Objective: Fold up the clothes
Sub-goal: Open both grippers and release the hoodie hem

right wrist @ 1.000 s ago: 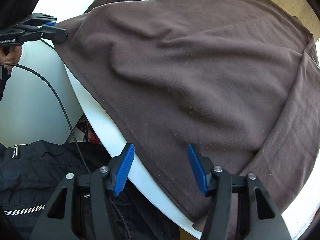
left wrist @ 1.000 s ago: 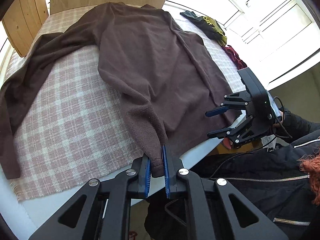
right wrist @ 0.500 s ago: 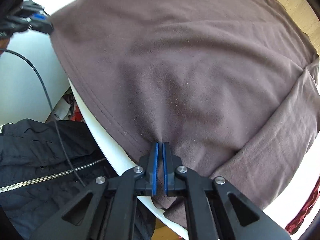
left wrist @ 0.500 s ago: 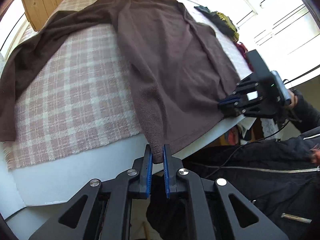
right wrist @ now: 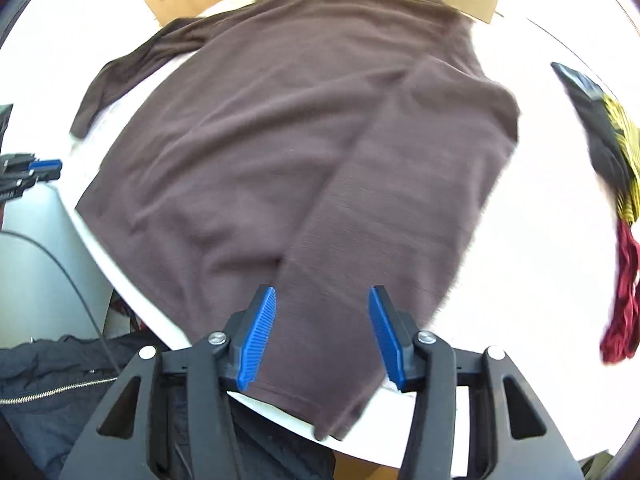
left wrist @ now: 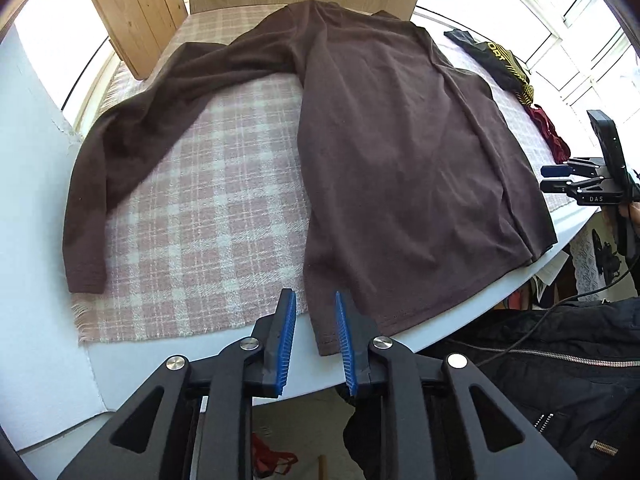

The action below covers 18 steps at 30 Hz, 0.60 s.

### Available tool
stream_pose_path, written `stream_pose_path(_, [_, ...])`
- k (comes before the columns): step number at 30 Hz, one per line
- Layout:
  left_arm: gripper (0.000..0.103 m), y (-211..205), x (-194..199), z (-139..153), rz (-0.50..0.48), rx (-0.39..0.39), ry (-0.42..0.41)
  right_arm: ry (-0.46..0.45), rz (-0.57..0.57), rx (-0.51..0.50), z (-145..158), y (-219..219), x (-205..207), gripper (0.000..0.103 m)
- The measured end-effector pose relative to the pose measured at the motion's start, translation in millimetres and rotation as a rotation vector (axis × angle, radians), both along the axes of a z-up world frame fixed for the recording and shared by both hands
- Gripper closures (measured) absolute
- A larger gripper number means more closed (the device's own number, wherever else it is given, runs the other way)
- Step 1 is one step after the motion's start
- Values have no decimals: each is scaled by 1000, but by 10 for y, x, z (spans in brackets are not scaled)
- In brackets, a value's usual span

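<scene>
Sweater: brown sweater [left wrist: 400, 152] lies flat on the checked cloth [left wrist: 208, 216] on the table [left wrist: 52, 280].
Left tongs [left wrist: 314, 340]: just opened, over the hem corner, gripping nothing.
Right tongs [right wrist: 322, 336]: just opened, empty above the folded-in sleeve [right wrist: 400, 220].

Bare checked cloth [left wrist: 208, 216] is lying open left of the brown shirt [left wrist: 400, 168]; wooden boards [left wrist: 132, 12] are closing off the back, piled clothes [left wrist: 516, 76] crowding the right.

Daylight's pouring in from the windows [left wrist: 580, 12] on my left wrist feed, totally blown out white. My right wrist view is smeared with motion blur, the table [right wrist: 540, 240] washed out by glare. Heavy fisheye bending and dark corners on both
</scene>
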<state>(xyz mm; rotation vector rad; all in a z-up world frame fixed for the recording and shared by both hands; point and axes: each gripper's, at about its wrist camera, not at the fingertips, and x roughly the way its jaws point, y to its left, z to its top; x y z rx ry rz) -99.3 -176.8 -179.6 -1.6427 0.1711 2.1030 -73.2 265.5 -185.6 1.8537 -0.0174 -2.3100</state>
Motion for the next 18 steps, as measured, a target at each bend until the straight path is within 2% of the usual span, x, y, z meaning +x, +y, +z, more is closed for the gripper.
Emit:
stream_pose_path(2, [83,160,-16,-73,-44,0,-10,-15,-102,-9,-100,268,66,55])
stream_pose_path(6, [83,594,-37,-160,-146,32,-31,-56,-196,-44,-252,702,252,55])
stream_pose_path(10, [83,1069,2,-150,-252,59,-44,-115,-239,-195,-466,730,363,55])
stream_pose_path(15, [83,1474,117,-143,-387,33,-47,-122,-293,-281,-562,645,671,55])
stream_pose_path(18, [83,1553,90,-171,-413,21,-54,-116,-325,-307,-599,578,763,55])
